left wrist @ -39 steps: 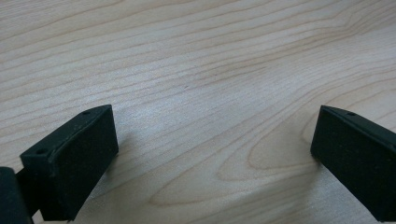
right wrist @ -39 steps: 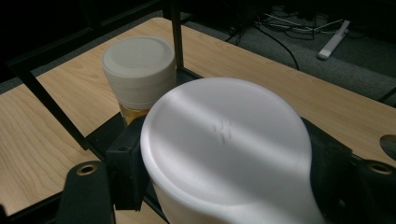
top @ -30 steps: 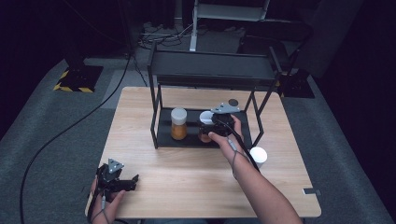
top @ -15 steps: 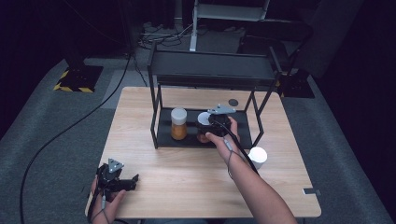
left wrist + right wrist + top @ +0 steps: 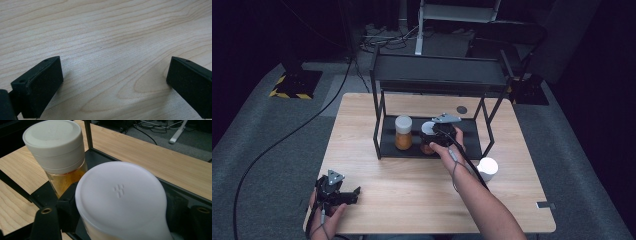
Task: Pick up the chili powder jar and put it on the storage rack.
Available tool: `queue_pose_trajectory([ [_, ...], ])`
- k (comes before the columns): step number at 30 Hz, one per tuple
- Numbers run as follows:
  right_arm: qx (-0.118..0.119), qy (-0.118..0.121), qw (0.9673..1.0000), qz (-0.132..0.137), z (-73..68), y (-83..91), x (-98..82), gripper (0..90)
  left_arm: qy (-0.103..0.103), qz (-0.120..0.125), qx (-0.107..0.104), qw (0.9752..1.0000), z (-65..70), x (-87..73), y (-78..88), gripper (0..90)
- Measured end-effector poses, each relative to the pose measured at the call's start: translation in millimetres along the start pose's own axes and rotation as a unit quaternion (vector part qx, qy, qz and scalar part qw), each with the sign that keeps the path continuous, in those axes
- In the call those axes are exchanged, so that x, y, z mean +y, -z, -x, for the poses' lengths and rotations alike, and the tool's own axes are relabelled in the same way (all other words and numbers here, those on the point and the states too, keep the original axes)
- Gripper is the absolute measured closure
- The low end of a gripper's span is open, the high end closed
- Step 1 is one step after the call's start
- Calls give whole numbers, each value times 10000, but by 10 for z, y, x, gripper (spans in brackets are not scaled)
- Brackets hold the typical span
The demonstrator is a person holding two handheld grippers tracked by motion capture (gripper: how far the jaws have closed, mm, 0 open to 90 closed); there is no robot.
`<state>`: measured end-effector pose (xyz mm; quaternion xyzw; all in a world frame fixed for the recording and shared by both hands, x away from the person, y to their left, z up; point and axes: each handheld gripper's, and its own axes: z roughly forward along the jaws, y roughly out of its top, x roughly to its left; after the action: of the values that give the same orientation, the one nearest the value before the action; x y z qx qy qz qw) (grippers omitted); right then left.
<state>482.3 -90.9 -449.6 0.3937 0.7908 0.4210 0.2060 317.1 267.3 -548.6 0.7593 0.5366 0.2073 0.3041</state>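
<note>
The right gripper (image 5: 435,134) clamps a white-lidded jar (image 5: 122,202) on the rack's lower shelf (image 5: 469,145), while the left gripper (image 5: 343,196), jaws spread, rests near the tabletop's (image 5: 412,185) front left corner.

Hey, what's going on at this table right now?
A person is working with a gripper in each hand. The right gripper is shut on a white-lidded jar on the bottom shelf of a black metal rack, beside a second jar of amber contents. The left gripper rests open over the bare wooden table. Another white-lidded jar stands right of the rack.
</note>
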Motion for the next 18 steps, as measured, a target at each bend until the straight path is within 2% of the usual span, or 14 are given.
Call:
queue_pose_trajectory([
  [11,16,-152,9999,77,37,20,-38,304,-4,-3,0,10000,0,0,0,3],
  [18,-5,-69,9999,75,19,24,-43,303,-4,-2,0,10000,0,0,0,3],
])
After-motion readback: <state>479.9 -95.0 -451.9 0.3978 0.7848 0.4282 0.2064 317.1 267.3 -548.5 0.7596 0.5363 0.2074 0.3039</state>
